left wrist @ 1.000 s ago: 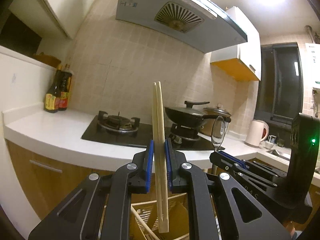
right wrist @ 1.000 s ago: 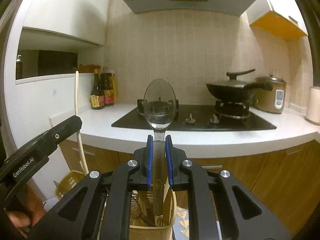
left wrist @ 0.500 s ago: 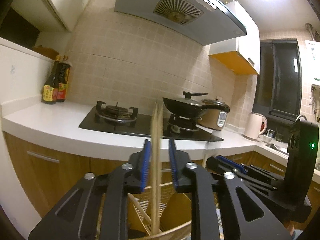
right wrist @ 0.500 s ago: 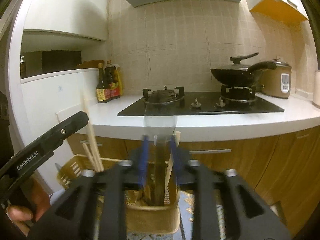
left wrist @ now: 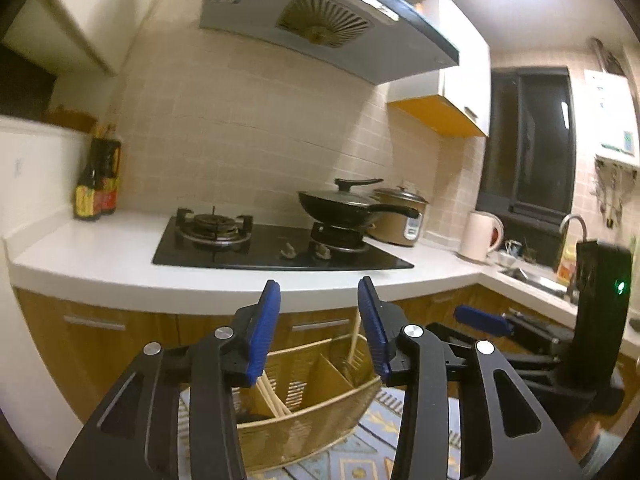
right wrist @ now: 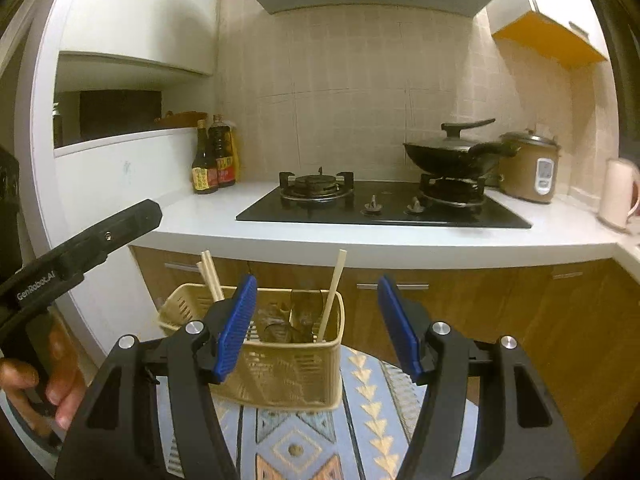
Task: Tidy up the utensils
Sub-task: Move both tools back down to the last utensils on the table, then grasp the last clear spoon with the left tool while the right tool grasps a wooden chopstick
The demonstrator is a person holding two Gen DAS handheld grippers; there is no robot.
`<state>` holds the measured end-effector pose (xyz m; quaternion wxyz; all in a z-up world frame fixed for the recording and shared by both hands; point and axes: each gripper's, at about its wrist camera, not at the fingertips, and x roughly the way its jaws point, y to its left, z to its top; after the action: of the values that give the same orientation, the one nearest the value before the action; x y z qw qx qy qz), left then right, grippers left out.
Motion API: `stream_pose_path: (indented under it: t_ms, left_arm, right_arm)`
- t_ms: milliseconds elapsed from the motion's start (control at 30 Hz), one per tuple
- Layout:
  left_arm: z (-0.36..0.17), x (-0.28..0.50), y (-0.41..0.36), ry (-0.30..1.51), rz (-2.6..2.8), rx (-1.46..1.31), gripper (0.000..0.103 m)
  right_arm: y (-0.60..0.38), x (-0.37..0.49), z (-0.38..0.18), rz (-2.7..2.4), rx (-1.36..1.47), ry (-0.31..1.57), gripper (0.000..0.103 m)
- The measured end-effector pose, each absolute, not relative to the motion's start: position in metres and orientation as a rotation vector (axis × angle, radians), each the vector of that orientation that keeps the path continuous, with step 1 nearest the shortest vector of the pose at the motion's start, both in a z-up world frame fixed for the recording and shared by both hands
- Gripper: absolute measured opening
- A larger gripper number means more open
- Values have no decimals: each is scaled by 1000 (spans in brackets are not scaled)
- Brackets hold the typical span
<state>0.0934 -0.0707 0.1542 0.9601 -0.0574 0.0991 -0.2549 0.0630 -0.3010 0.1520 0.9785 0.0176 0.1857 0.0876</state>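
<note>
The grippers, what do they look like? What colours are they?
Both grippers, left and right, have shiny black angular arms with silver round bolts and ribbed blue pads on the fingers. One side of the left gripper carries white "GenRobot.AI" lettering. The right gripper's black body shows a small green light.

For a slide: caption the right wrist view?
Open right gripper above a utensil basket holding chopsticks and spoons.

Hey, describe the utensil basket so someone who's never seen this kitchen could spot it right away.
Find the black gas hob set in the white counter. Below it, before the wooden cabinets, the utensil basket sits on a patterned mat. It is the only pale yellow slotted container, with chopsticks sticking up.
</note>
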Motion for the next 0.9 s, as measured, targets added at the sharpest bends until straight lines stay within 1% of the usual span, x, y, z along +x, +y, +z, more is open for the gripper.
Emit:
stream_pose_path:
  t_ms: [33,67,133,167,333,533,567,700,833,900]
  left_arm:
    - [157,89,-70,205,-516,-106,47]
    - [161,84,-70,220,-515,-93,48]
    - [161,82,-73,285,-526,-64,56]
    - [158,83,-77,356,-525,-29,56]
    - [135,83,-78,552,-525,50,55]
    - [89,84,-67,819,-539,57,53]
    - [80,84,-67,861,-543,60,52]
    - [36,85,-69,1025,-554,79,47]
    - [-1,89,-72,1171,-583,55,46]
    - [-14,88,-77,1213,-583,81,44]
  right_arm:
    - [-299,58,155,174,23,383,59]
    - [-297,51,159,168,2,408,59]
    - [-295,45,159,173,-13,456,59]
    - [-294,42,156,183,-19,498,59]
    - [-291,36,135,199,-57,686,59]
    - [-295,44,86,259,-1,994,58]
    - [-296,46,76,263,10,1042,58]
    - [-296,52,42,291,55,1189,44]
    - [-290,52,19,305,56,1277,44]
    - [-288,53,11,293,42,1306,44]
